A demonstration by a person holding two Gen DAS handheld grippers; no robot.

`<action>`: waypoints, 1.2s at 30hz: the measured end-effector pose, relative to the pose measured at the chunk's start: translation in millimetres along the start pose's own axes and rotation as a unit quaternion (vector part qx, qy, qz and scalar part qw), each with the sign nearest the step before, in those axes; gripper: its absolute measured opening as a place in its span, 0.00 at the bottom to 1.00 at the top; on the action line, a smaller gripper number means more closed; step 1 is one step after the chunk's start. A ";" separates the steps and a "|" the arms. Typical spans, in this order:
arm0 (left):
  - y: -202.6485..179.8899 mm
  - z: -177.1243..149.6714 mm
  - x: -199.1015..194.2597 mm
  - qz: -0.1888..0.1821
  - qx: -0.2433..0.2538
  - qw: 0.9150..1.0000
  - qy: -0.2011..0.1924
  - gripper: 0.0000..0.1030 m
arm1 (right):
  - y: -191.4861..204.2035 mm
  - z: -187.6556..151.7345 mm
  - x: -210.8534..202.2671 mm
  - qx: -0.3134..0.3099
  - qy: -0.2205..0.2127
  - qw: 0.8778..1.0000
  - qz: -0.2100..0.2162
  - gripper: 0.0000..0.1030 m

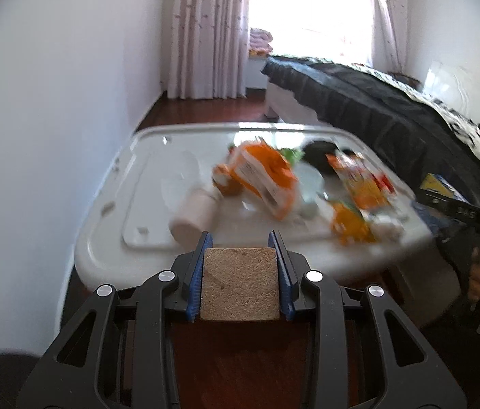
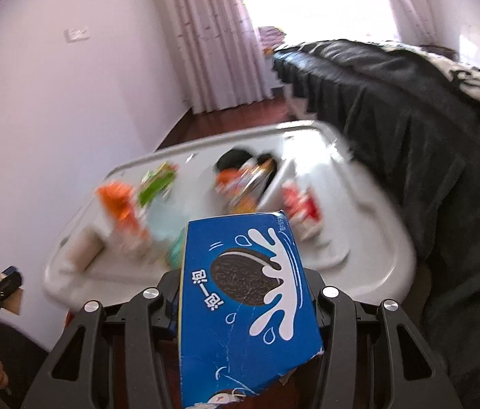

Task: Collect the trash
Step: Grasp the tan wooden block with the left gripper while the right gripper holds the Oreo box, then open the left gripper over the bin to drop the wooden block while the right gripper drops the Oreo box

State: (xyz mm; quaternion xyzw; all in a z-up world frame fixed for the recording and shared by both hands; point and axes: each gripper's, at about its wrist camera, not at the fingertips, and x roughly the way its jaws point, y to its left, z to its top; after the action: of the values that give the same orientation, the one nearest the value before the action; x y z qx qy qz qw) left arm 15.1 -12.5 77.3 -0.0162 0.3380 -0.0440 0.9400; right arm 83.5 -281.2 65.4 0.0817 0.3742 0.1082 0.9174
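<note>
2 grippers each pinched 1 item: the left gripper [image 1: 240, 238] clamped a tan block [image 1: 240, 284] between its blue pads, and the right gripper [image 2: 243, 293] gripped a blue cookie box [image 2: 243, 303]. Just ahead, blurred wrappers [image 1: 260, 180] littered a white bin lid [image 1: 110, 204] beside the dark bed [image 1: 393, 109].

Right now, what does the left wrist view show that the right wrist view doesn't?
Only the left wrist view shows the left gripper shut on a tan block.

Only the right wrist view shows the right gripper holding a blue cookie box.

Both show the white bin lid strewn with blurred wrappers, a paper roll, and the dark bedspread behind.
</note>
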 end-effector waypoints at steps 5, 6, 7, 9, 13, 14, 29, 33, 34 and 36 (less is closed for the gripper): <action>-18.3 -44.6 -2.7 -0.014 0.007 0.999 0.038 0.33 | 37.3 -54.5 -12.5 -0.033 0.032 0.999 0.021 0.47; -20.0 -50.9 -0.7 -0.017 0.003 0.999 0.047 0.33 | 44.1 -63.1 -14.8 -0.040 0.037 0.998 0.024 0.47; -20.8 -58.3 0.8 -0.020 0.001 0.998 0.057 0.33 | 51.6 -73.3 -17.4 -0.047 0.043 0.998 0.026 0.47; -24.7 -75.9 7.5 -0.021 0.005 0.996 0.084 0.33 | 63.3 -92.1 -20.1 -0.057 0.058 0.996 0.025 0.47; -28.0 -98.6 19.5 -0.010 0.023 0.992 0.122 0.33 | 80.6 -119.6 -12.7 -0.079 0.098 0.992 0.012 0.47; -26.5 -101.2 24.3 -0.009 0.021 0.991 0.132 0.33 | 85.2 -125.2 -10.6 -0.087 0.104 0.991 0.009 0.47; -7.8 -109.8 44.2 0.013 -0.031 0.983 0.178 0.82 | 91.8 -128.1 5.1 -0.099 0.115 0.988 -0.025 0.85; -7.4 -108.6 41.7 0.017 -0.033 0.985 0.171 0.82 | 77.8 -121.8 1.2 -0.061 0.104 0.992 -0.022 0.85; -8.0 -108.9 42.3 0.019 -0.030 0.984 0.173 0.82 | 74.1 -120.7 1.0 -0.051 0.105 0.993 -0.021 0.85; -8.4 -109.5 43.6 0.020 -0.028 0.984 0.176 0.82 | 68.1 -118.2 -0.4 -0.034 0.102 0.994 -0.020 0.85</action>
State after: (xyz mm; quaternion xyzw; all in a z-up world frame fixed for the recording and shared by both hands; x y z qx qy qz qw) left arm -21.7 -25.0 -34.2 -0.0278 0.4999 -0.0184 0.8654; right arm -9.4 -207.6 -2.2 0.0313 0.4630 0.1103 0.8789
